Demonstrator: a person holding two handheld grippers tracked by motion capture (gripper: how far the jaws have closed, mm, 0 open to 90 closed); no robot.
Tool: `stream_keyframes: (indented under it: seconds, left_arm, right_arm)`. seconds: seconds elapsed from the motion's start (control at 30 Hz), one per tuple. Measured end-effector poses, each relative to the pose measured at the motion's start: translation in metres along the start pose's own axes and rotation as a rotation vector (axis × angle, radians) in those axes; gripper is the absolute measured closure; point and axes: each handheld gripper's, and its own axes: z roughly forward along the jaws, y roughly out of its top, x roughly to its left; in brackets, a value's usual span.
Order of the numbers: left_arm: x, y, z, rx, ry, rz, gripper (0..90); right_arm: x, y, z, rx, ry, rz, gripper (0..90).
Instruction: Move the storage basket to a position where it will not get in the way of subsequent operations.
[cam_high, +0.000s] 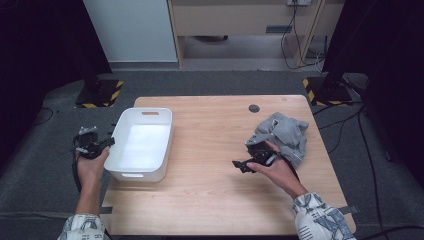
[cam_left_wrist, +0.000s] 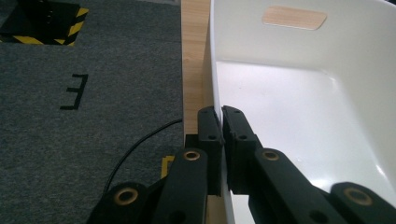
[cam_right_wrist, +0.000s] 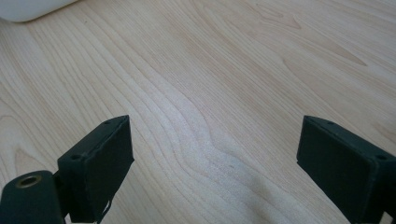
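Patterned sleeves (cam_high: 320, 220) are seen at the near edge, each hand bearing a gripper. Left gripper (cam_left_wrist: 220, 123) is clamped on the left wall of the white bin (cam_left_wrist: 299, 98), set at the table's (cam_high: 210, 200) left side. Right gripper (cam_right_wrist: 212, 177) is held wide over bare wood, just beside the grey cloth (cam_high: 286, 132) at the right.

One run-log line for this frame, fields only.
left gripper: shut on white bin wall | right gripper: open above table, holding nothing | grey cloth: beside right gripper
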Motion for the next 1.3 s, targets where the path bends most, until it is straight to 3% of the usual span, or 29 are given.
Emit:
stream_keyframes:
  seconds: [0.17, 0.23, 0.4, 0.53, 0.87, 1.3]
  left_arm:
    - [0.001, 0.0, 0.001, -0.019, -0.007, 0.015, 82.1]
    - [-0.001, 0.001, 0.001, -0.044, 0.003, 0.02, 63.3]
    - [-0.008, 0.008, -0.004, -0.086, 0.012, 0.068, 36.3]
    - [-0.017, 0.016, -0.009, -0.103, -0.01, 0.095, 26.4]
    - [-0.047, 0.033, -0.011, -0.089, -0.049, 0.172, 11.7]
    - [-0.09, 0.041, -0.005, -0.08, -0.128, 0.256, 7.4]
  right_arm:
    - [0.0, 0.0, 0.001, 0.0, 0.001, -0.001, 10.4]
    - [-0.001, 0.0, -0.001, -0.004, 0.004, -0.001, 10.1]
    - [-0.003, 0.001, -0.005, -0.018, -0.004, 0.009, 9.4]
    - [-0.006, 0.0, -0.008, -0.024, -0.011, 0.012, 9.0]
    - [-0.019, -0.003, -0.019, -0.048, -0.042, 0.032, 7.2]
    - [-0.042, -0.006, -0.05, -0.108, -0.135, 0.066, 17.5]
